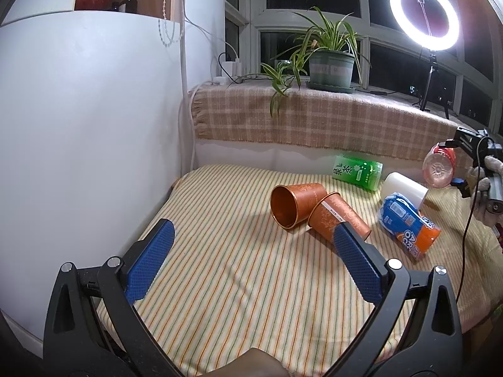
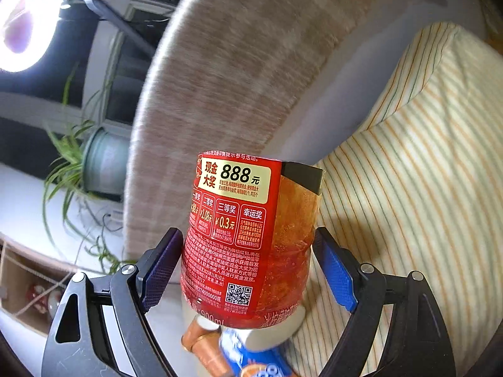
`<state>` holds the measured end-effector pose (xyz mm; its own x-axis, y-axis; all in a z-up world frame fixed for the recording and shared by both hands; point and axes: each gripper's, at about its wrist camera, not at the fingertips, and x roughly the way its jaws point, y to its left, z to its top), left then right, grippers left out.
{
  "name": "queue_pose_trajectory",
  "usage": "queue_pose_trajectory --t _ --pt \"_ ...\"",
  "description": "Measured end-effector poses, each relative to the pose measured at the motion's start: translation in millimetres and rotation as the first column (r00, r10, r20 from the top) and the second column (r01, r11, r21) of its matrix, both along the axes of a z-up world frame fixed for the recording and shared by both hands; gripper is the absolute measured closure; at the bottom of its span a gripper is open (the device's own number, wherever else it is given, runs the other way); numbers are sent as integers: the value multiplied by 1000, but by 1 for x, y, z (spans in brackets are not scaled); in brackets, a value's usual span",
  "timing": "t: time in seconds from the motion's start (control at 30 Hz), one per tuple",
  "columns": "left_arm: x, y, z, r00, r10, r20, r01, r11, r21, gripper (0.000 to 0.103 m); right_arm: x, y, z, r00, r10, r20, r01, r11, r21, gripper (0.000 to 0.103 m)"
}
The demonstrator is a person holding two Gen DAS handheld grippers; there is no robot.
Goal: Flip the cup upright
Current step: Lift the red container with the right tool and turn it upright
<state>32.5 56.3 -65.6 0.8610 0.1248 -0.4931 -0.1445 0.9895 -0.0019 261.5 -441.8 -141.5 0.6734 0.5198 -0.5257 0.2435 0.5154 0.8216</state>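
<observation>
Two orange-brown patterned cups lie on their sides on the striped cloth. The left cup (image 1: 297, 204) shows its open mouth; the right cup (image 1: 339, 218) rests against it. My left gripper (image 1: 251, 242) is open and empty, hovering in front of the cups, its right finger overlapping the right cup in view. My right gripper (image 2: 248, 245) is shut on a red-labelled drink bottle (image 2: 239, 229) and holds it off the cloth; it also shows at the right edge of the left wrist view (image 1: 438, 166). The cups are a blur at the bottom of the right wrist view (image 2: 204, 342).
A green tea bottle (image 1: 358, 169), a white cylinder (image 1: 405, 188) and a blue-orange snack pack (image 1: 408, 226) lie right of the cups. A white wall stands at left. The plaid-covered sill (image 1: 314, 119) behind carries a potted plant (image 1: 330, 66) and a ring light (image 1: 424, 12).
</observation>
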Motion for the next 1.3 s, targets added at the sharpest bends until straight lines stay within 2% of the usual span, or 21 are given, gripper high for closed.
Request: queue_pose_trajectory --t 0.37,0.67,0.97,1.3 --pt "-20 -8 9 999 -21 31 20 1000 4 0 -57 10 45 989 123 79 -118 991 -57 19" --pt "-35 -7 12 999 -21 44 21 1000 1 0 -105 47 60 953 288 96 -277 954 -111 19" --pt "-43 -3 9 999 -39 15 40 999 -30 0 -132 97 53 890 453 53 -443 886 -134 19" --pt "-44 -2 1 998 -57 -29 55 998 -43 0 -135 154 11 803 591 -76 -594 786 -168 19"
